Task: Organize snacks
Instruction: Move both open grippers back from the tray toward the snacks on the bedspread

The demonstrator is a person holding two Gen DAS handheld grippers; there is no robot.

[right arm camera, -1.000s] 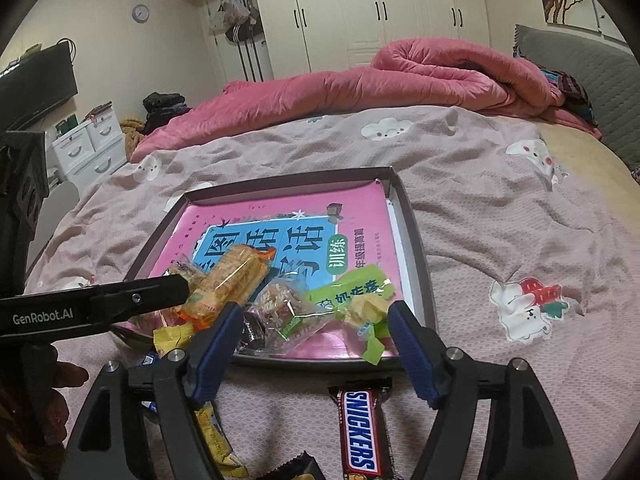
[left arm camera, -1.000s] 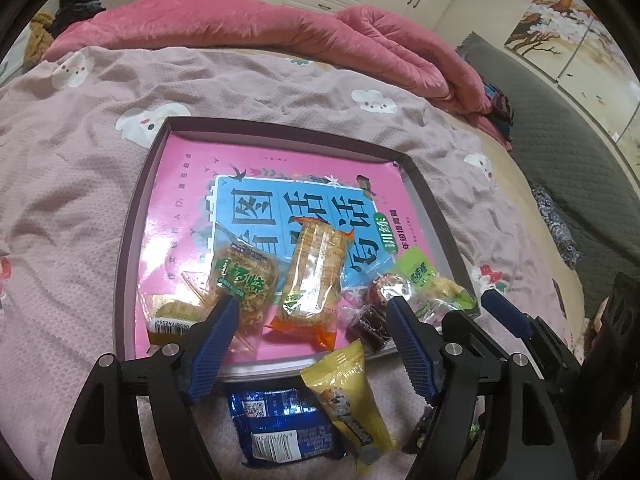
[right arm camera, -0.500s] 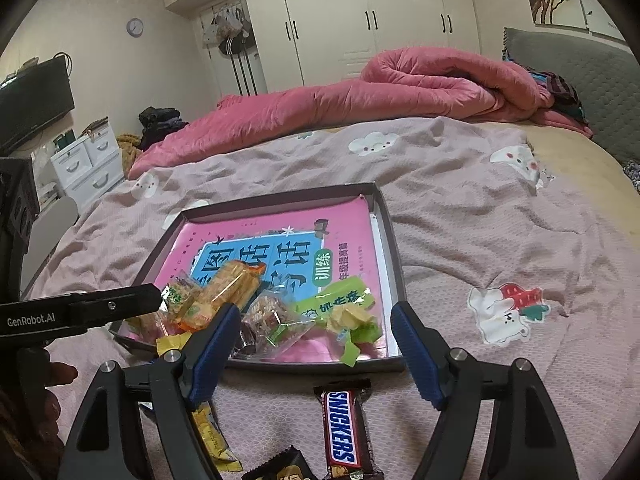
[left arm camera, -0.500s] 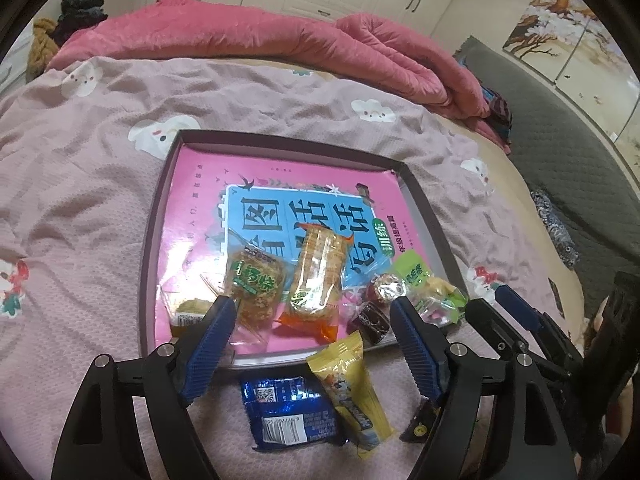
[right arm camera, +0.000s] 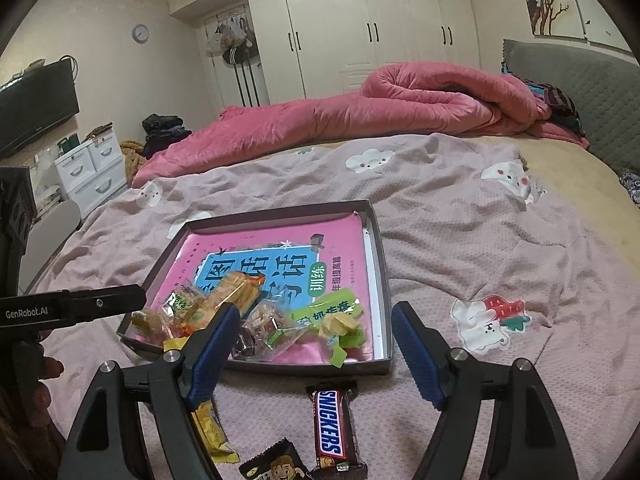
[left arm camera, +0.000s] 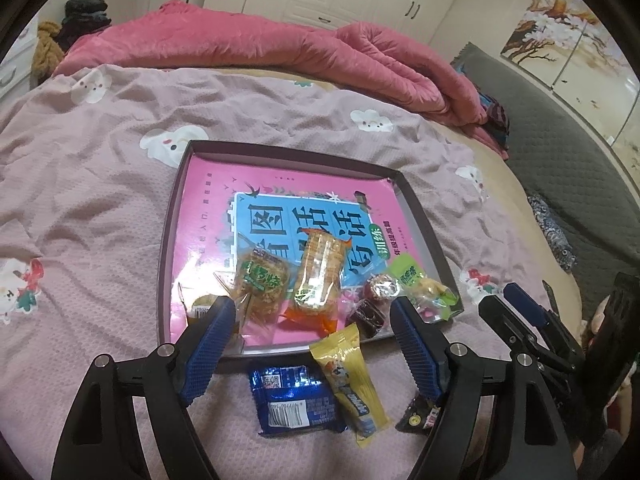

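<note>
Bedroom; the work surface is a soft, wrinkled pink bedspread [left arm camera: 100, 200] with a rolled pink quilt [right arm camera: 400, 108] beyond and white wardrobes behind. A shallow dark tray [left arm camera: 280, 152] lined with a pink book cover sits mid-bed. Several snacks lie bunched along the tray's near edge: an orange cracker pack [left arm camera: 320, 276], a green-labelled cake [left arm camera: 260, 280] at its 9 o'clock, dark wrapped candies [left arm camera: 370, 312] and a green packet [left arm camera: 416, 280] at its 3 o'clock.

Outstanding items remain on the bedspread outside the tray: a blue packet [left arm camera: 294, 396] and a yellow packet [left arm camera: 352, 376] at 6 o'clock of the tray in the left view; a Snickers bar [right arm camera: 334, 424] and a dark cartoon-printed packet [right arm camera: 276, 466] low in the right view.

Risks, as judged:
- The bedding gives under pressure; a downward press could sink a flat wrapper so the pads slip off it, or pinch fabric along with it.
- The yellow packet overlaps the tray's near rim; lifting it carelessly could tip the tray or disturb snacks already in it.
- The two grippers work close together; reaching for neighbouring packets could bring them into collision.
- Crowding at the near edge may let new items slide back out.

Pose: left gripper [left arm camera: 310, 316] is angled steeply down over the tray's near edge, jaws spread wide, nothing between them. Right gripper [right arm camera: 316, 326] is pitched down less steeply at the tray's near right corner, jaws likewise parted and empty. The left gripper's body shows at 9 o'clock in the right view.
</note>
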